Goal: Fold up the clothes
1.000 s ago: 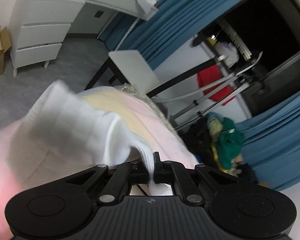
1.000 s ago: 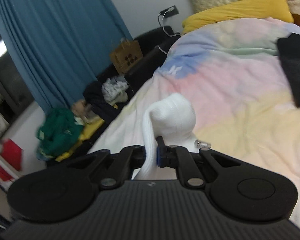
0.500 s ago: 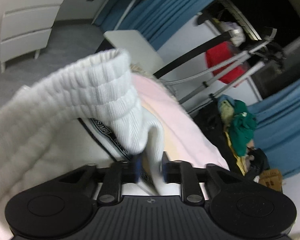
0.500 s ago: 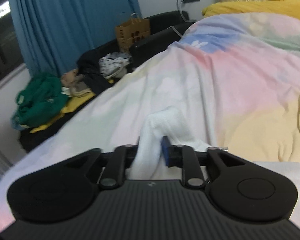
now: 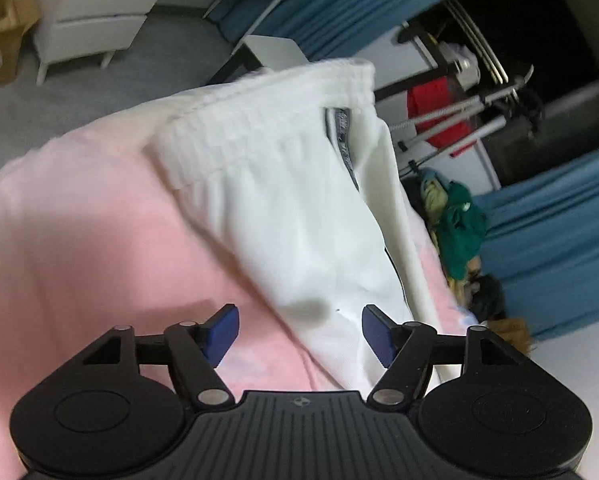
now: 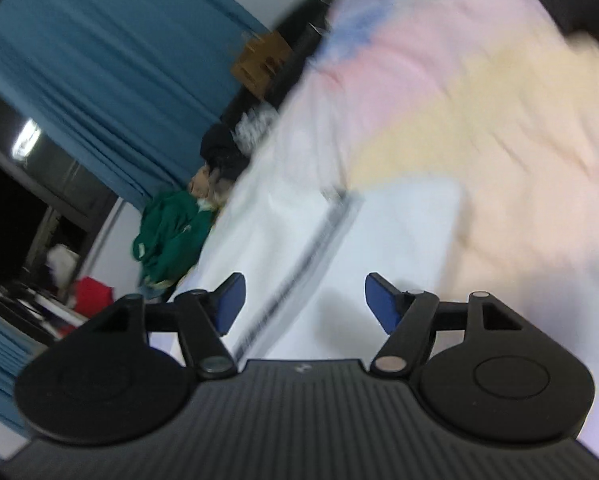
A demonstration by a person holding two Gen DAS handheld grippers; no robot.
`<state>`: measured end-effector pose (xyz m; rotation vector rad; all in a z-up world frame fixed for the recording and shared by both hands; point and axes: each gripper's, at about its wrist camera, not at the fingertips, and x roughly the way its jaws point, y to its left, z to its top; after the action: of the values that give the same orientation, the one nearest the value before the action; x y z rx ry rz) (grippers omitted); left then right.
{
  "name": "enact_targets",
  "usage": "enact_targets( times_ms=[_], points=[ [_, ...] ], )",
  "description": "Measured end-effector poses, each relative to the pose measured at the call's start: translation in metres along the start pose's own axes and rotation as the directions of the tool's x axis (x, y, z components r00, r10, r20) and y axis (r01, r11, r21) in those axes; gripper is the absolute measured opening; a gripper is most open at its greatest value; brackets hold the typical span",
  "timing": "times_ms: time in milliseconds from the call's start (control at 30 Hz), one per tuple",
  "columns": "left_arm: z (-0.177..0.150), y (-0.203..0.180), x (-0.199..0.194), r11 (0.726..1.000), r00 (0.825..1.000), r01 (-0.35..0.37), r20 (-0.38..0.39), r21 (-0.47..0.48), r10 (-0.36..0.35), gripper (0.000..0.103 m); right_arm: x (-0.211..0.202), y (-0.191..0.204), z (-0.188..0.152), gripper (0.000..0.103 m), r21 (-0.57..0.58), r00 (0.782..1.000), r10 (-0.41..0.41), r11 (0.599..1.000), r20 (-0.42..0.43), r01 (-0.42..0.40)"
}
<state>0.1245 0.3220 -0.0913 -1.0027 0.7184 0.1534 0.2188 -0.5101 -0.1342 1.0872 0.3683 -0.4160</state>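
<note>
White pants [image 5: 299, 216] with a ribbed waistband and a grey side stripe lie folded on the pastel bedspread [image 5: 79, 240]. My left gripper [image 5: 299, 334] is open and empty just above their near end. In the blurred right wrist view the same white pants [image 6: 379, 240] lie flat on the bedspread [image 6: 479, 92], striped edge running away from me. My right gripper [image 6: 303, 306] is open and empty over them.
A green garment pile [image 5: 457, 224] and dark clothes lie on the floor beside the bed, also in the right wrist view [image 6: 171, 236]. Blue curtains [image 6: 99, 80], a white drawer unit [image 5: 95, 20], a clothes rack [image 5: 459, 92] and a brown paper bag [image 6: 263, 64] stand around.
Both grippers have opened and let go of the white pants. The pants now lie laid out on the bed. The right gripper has swung, blurring its view.
</note>
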Motion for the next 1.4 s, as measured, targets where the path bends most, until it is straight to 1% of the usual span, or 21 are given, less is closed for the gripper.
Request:
enact_targets(
  times_ms=[67,133,200,267,367,467,533,600,633,667,700,733,767,800,833,867,933,1033,1167,1233,1400],
  points=[
    [0.0,0.016,-0.003,0.999,1.0,0.024,0.001,-0.047,-0.024,0.073,-0.007,-0.024,-0.004,0.069,0.099,0.999,0.011,0.995,-0.051,-0.006],
    [0.001,0.03,-0.003,0.994,0.999,0.048,0.005,-0.098,-0.047,0.072,-0.009,-0.042,-0.005,0.069,0.208,0.994,0.02,0.978,-0.107,0.002],
    [0.003,0.04,0.003,0.986,0.998,0.069,0.013,-0.151,-0.068,0.072,-0.004,-0.049,-0.006,0.069,0.224,0.989,0.019,0.974,-0.149,0.015],
    [0.005,0.042,0.012,0.987,0.997,0.081,0.017,-0.142,-0.079,0.071,0.005,-0.054,-0.007,0.069,0.215,0.982,0.019,0.976,-0.188,0.022],
    [0.006,0.037,0.03,0.991,0.996,0.072,0.051,-0.111,-0.067,0.069,0.029,-0.061,-0.012,0.069,0.185,0.972,0.066,0.982,-0.224,-0.024],
    [0.008,0.027,0.051,0.993,0.994,0.083,0.077,-0.084,-0.077,0.069,0.052,-0.054,-0.007,0.068,0.124,0.973,0.13,0.986,-0.193,-0.107],
    [0.012,0.021,0.065,0.995,0.992,0.078,0.104,-0.065,-0.071,0.069,0.069,-0.049,-0.003,0.066,0.085,0.975,0.141,0.988,-0.172,-0.128],
    [0.014,0.018,0.08,0.996,0.99,0.073,0.127,-0.058,-0.066,0.065,0.083,-0.044,-0.002,0.064,0.058,0.981,0.139,0.99,-0.132,-0.132],
    [0.015,0.017,0.085,0.997,0.989,0.057,0.142,-0.057,-0.049,0.057,0.09,-0.042,-0.003,0.062,0.048,0.984,0.14,0.99,-0.108,-0.136],
    [0.015,0.017,0.091,0.998,0.987,0.041,0.157,-0.057,-0.031,0.049,0.097,-0.039,-0.003,0.059,0.039,0.986,0.142,0.99,-0.083,-0.139],
    [0.014,0.015,0.097,0.998,0.984,0.027,0.175,-0.051,-0.018,0.047,0.102,-0.034,-0.004,0.057,0.018,0.989,0.134,0.991,-0.06,-0.134],
    [0.014,0.011,0.102,0.999,0.981,0.023,0.192,-0.039,-0.015,0.045,0.107,-0.029,-0.004,0.05,-0.012,0.992,0.121,0.992,-0.044,-0.122],
    [0.014,0.007,0.104,1.0,0.978,0.013,0.207,-0.024,-0.008,0.04,0.111,-0.024,-0.004,0.037,-0.043,0.994,0.107,0.993,-0.029,-0.108],
    [0.014,0.004,0.099,1.0,0.976,0.017,0.216,-0.024,-0.011,0.036,0.114,-0.021,-0.004,0.032,-0.054,0.995,0.095,0.994,-0.017,-0.096],
    [0.014,0.0,0.092,0.999,0.974,0.021,0.224,-0.025,-0.015,0.024,0.116,-0.019,-0.004,0.024,-0.056,0.996,0.085,0.995,-0.007,-0.085],
    [0.014,-0.003,0.086,0.999,0.972,0.025,0.233,-0.026,-0.019,0.018,0.116,-0.018,-0.004,0.02,-0.043,0.997,0.084,0.996,-0.001,-0.083],
    [0.014,-0.009,0.074,0.999,0.968,0.034,0.249,-0.027,-0.026,0.015,0.107,-0.018,0.0,0.016,-0.013,0.997,0.083,0.996,-0.003,-0.083],
    [0.015,-0.019,0.055,0.998,0.961,0.047,0.274,-0.029,-0.037,0.014,0.08,-0.012,0.008,0.015,-0.023,0.994,0.108,0.994,0.006,-0.108],
    [0.013,-0.019,0.005,0.987,0.957,0.136,0.269,-0.082,-0.11,0.013,0.045,-0.006,0.013,0.014,-0.051,0.99,0.14,0.989,-0.007,-0.14],
    [0.008,-0.002,-0.015,0.987,0.964,0.119,0.25,-0.111,-0.088,0.013,0.034,-0.01,0.015,0.014,-0.029,0.992,0.115,0.993,-0.047,-0.117],
    [-0.004,0.044,-0.067,0.981,0.979,0.067,0.201,-0.179,-0.03,0.013,0.008,-0.039,0.009,0.014,0.135,0.983,0.071,0.99,-0.169,-0.048]
  ],
)
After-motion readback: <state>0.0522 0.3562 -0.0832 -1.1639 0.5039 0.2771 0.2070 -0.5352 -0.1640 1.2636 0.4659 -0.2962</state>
